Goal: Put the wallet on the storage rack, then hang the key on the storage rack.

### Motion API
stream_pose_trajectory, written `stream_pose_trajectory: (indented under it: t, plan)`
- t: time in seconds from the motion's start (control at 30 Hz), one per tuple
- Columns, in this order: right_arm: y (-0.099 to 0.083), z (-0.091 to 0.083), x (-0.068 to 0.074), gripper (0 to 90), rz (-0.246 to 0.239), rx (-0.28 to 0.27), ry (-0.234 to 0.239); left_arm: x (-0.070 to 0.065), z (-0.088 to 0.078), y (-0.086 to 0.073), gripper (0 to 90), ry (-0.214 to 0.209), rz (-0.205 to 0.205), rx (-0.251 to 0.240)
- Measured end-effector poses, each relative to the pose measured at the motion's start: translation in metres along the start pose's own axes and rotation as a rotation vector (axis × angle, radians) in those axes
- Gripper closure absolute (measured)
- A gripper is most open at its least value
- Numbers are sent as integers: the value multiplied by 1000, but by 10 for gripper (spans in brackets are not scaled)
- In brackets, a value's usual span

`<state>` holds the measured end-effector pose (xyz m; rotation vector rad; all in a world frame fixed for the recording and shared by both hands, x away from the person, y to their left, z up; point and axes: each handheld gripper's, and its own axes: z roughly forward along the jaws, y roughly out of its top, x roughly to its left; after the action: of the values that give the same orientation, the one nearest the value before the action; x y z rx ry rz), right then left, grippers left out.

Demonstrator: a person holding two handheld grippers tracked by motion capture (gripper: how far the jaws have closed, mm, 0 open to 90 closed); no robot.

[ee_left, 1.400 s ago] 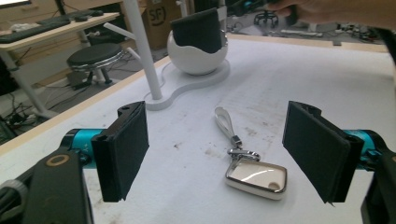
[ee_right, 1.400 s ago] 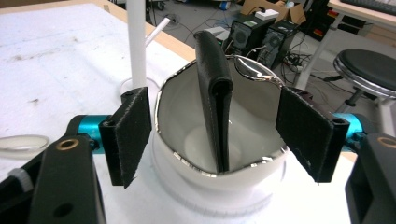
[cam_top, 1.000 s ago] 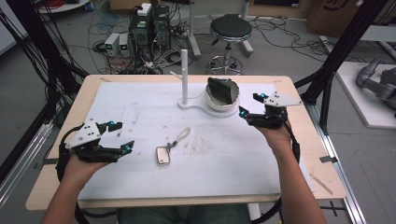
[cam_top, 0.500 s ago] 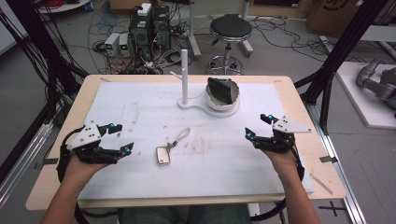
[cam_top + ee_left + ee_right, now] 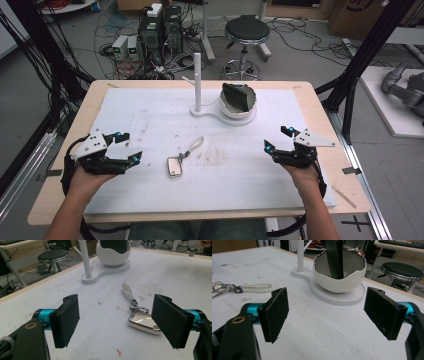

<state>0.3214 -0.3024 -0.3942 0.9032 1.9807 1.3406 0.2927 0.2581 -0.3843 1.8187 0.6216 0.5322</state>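
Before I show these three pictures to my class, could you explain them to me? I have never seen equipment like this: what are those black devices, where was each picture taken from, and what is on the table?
There is no robot arm: a person holds a two-jaw tool in each hand. The high view looks down on the table from above; the left gripper and right gripper are both open and hold nothing. The other two pictures come from small cameras riding on each gripper, looking out between its black jaws. On the white mat lie a silver key fob with a strap, which the left gripper view shows close up, and a white stand with an upright post. Its egg-shaped bowl holds a dark object I cannot identify. The right gripper faces that bowl.
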Motion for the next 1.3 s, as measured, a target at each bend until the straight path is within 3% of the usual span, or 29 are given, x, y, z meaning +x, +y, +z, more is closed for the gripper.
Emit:
stream_pose_trajectory:
  t: [0.23, 0.5, 0.8, 1.0, 1.2, 1.23, 1.27, 1.3]
  plan:
    - [-2, 2, 2, 203, -5, 12, 11, -3, 2, 2, 225, -2, 4, -4]
    - [3, -3, -1, 203, -2, -12, -6, -5, 7, 3, 225, -16, 0, -8]
    - [5, -3, 2, 203, -17, -19, 6, -12, 19, 8, 226, -9, -2, 22]
    - [4, -3, 0, 203, -6, -24, 9, -18, 44, 17, 225, -22, -11, 50]
    - [3, -6, -3, 203, -4, -25, 3, -28, 86, 17, 225, -16, -25, 128]
    - [3, -6, -3, 203, 2, -26, 3, -31, 100, 15, 225, -9, -19, 166]
    - [3, -6, -4, 203, 2, -28, 4, -31, 100, 15, 225, -9, -19, 166]
    - [3, -6, -4, 203, -1, -27, 1, -33, 113, 13, 225, -8, -18, 194]
